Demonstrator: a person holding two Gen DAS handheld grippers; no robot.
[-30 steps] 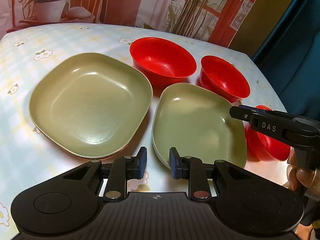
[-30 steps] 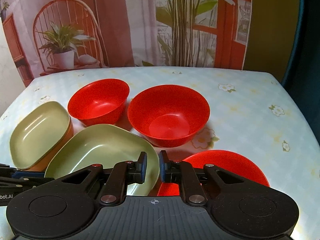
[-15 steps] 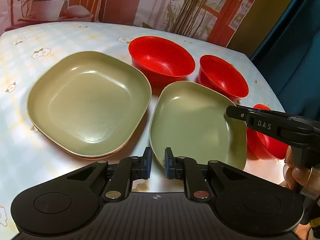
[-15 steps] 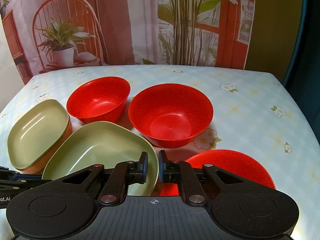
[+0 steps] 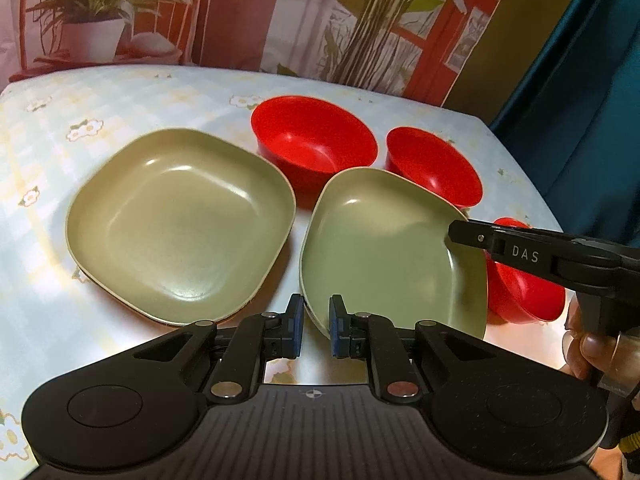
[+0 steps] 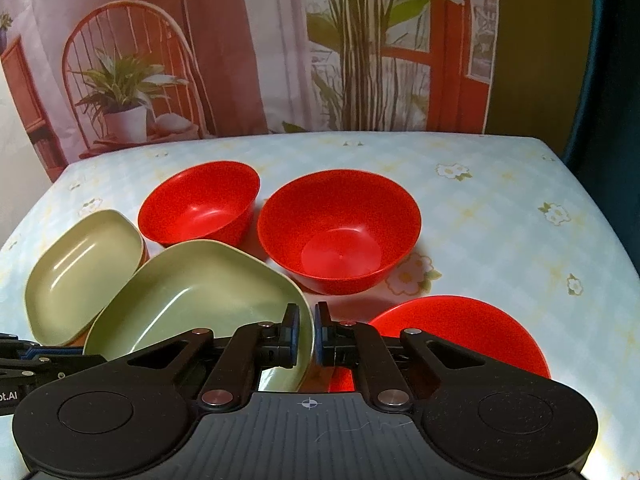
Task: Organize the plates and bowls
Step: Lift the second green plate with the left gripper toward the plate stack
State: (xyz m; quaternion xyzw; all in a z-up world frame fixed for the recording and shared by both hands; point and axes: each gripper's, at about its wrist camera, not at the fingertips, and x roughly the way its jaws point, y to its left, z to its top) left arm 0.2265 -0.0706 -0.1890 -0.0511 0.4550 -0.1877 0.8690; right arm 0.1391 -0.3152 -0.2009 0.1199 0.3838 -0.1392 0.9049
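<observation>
Two green square plates lie on the table: a left plate (image 5: 180, 220) and a nearer plate (image 5: 384, 256), also in the right wrist view (image 6: 192, 300). Three red bowls stand around them: a large one (image 6: 340, 232), a smaller one (image 6: 200, 204) and a near one (image 6: 460, 332). My left gripper (image 5: 316, 326) is shut on the near rim of the nearer plate, which is tilted up. My right gripper (image 6: 307, 338) is shut on that plate's right rim.
The table (image 6: 500, 208) has a light floral cloth, with its right edge near a dark blue curtain (image 5: 580, 100). A printed backdrop with a plant and chair hangs behind the table. The left plate rests on an orange plate (image 6: 142, 254) under it.
Both grippers narrowed onto the nearer green plate's rim. The plate has lifted and tilted slightly between them, and both views moved back a little.
</observation>
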